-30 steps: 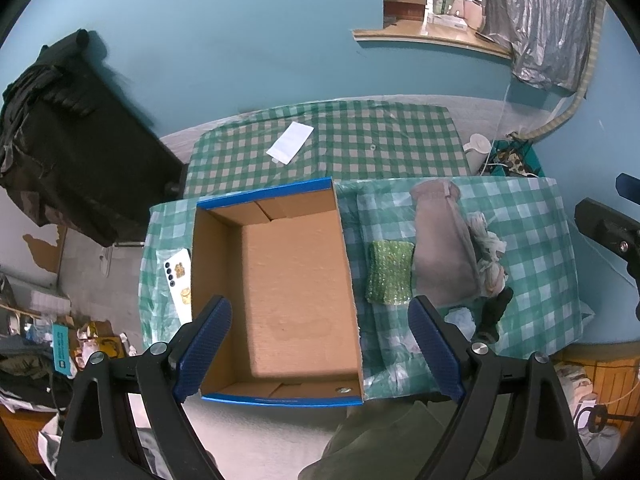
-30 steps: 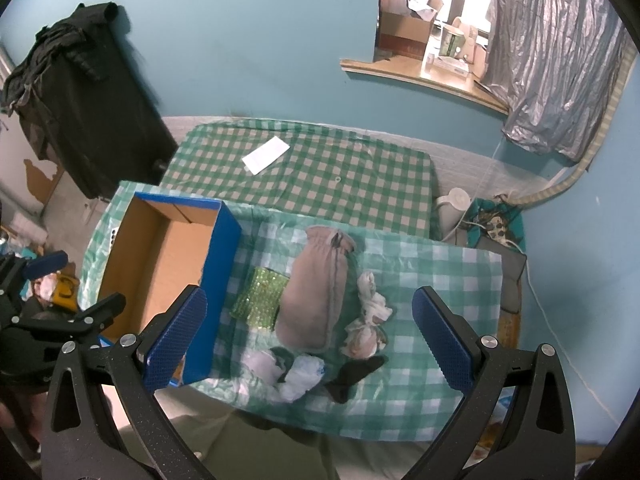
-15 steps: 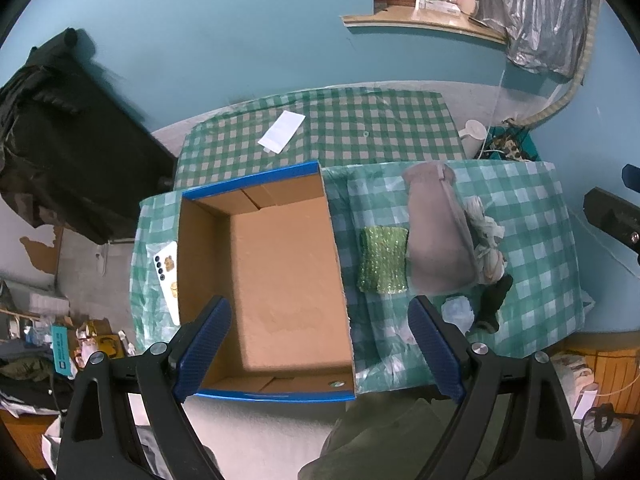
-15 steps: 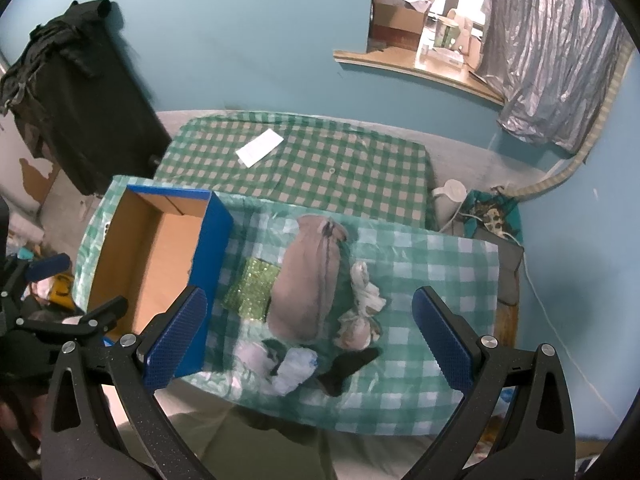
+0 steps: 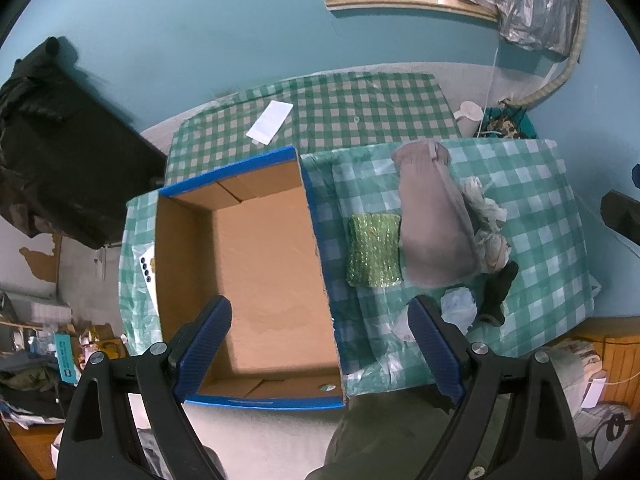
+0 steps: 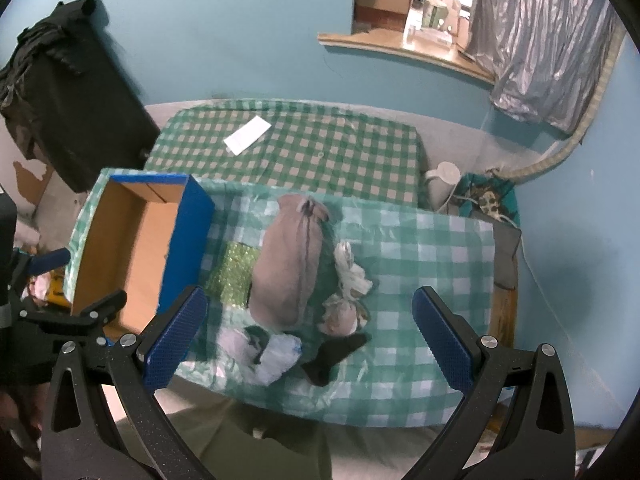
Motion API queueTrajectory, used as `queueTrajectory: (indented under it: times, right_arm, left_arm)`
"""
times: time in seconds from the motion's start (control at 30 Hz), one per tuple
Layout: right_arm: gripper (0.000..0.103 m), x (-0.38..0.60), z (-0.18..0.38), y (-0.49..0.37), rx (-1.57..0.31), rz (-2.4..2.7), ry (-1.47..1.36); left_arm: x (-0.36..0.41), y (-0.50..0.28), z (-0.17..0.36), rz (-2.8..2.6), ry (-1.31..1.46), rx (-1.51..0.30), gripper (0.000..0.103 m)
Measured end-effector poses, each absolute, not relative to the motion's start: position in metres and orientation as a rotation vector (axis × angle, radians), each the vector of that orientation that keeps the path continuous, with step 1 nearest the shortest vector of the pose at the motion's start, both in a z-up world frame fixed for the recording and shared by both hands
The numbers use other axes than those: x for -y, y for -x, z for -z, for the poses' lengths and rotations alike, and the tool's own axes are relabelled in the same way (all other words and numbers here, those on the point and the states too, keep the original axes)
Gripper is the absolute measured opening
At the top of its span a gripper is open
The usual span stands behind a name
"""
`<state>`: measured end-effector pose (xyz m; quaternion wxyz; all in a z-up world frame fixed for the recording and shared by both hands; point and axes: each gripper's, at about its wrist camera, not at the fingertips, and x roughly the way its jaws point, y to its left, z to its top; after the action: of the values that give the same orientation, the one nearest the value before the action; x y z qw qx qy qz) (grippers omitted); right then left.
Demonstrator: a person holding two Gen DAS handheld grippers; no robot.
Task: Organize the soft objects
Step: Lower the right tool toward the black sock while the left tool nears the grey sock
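An empty cardboard box with blue rim (image 5: pixel 264 248) (image 6: pixel 132 248) sits on the left of the green checked table (image 5: pixel 540 216) (image 6: pixel 432 256). Right of it lie a green sparkly cloth (image 5: pixel 374 250) (image 6: pixel 232 272), a large beige drawstring bag (image 5: pixel 434 224) (image 6: pixel 290 268), a white crumpled cloth bundle (image 5: pixel 486 216) (image 6: pixel 352 276), a black sock (image 5: pixel 498 292) (image 6: pixel 334 354) and a pale blue-white sock (image 5: pixel 458 308) (image 6: pixel 276 356). My left gripper (image 5: pixel 320 344) hovers open high above the box's near end. My right gripper (image 6: pixel 308 332) hangs open above the soft pile.
A white envelope (image 5: pixel 270 122) (image 6: pixel 246 136) lies on a second checked table behind. A phone (image 5: pixel 146 264) rests left of the box. A black draped chair (image 5: pixel 60 152) stands at the left. A white kettle (image 6: pixel 442 180) and cables sit at the right.
Both grippers have risen and drawn back slightly, so the box and soft items sit a little lower and smaller in view. Nothing on the table has moved.
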<state>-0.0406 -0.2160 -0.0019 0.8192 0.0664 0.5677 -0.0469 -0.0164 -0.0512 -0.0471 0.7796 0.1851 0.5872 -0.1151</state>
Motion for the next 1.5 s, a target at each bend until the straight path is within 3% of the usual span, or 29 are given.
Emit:
queueTrajectory:
  times: [0.8,1.5]
  right_arm:
    - [0.101,0.271,0.138,0.066,-1.407,0.166,-0.262]
    - [0.101,0.262,0.188,0.064,-1.478,0.138,-0.231]
  left_arm:
    - [0.116,0.033,0.162,0.320,-0.474,-1.389,0.091]
    - [0.097,0.029,0.202,0.257,-0.504,-1.420,0.091]
